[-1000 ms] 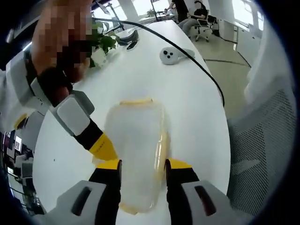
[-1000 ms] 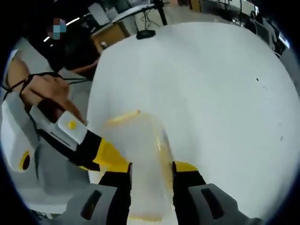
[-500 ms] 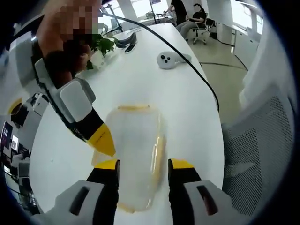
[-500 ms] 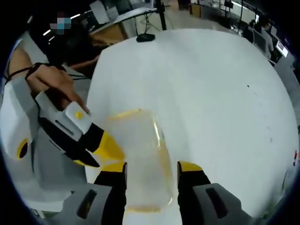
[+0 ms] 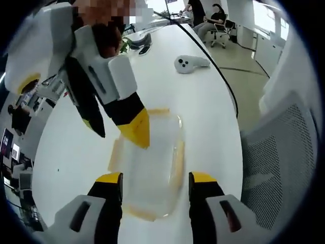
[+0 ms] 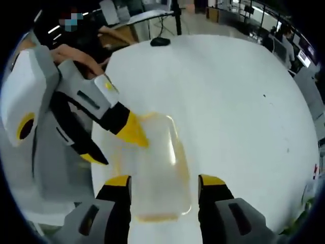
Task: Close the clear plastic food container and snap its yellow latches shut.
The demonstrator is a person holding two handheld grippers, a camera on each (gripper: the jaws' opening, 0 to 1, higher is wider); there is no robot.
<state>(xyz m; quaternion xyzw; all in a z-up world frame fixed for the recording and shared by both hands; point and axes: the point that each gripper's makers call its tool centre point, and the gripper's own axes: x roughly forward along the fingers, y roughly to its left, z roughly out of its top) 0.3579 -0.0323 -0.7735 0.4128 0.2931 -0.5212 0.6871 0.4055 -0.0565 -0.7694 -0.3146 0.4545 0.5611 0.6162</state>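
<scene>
Both grippers, left gripper & right gripper, hovering w/ jaws apart over the container, straddling it, prob lining up to press latches

My clear plastic food container lies flat on the white table, its lid down on the base, rounded corners and cloudy see-through walls showing the tabletop beneath. In the left gripper view I count yellow latches along its edges: 1 on the long side at the view's right, 1 on the long side at the view's left, 1 at the far end and 1 at the near end. From the right gripper view the same container sits lengthwise, yellow strips tracing its sides and near end. Whether the latches are snapped down I cannot tell.
</scene>
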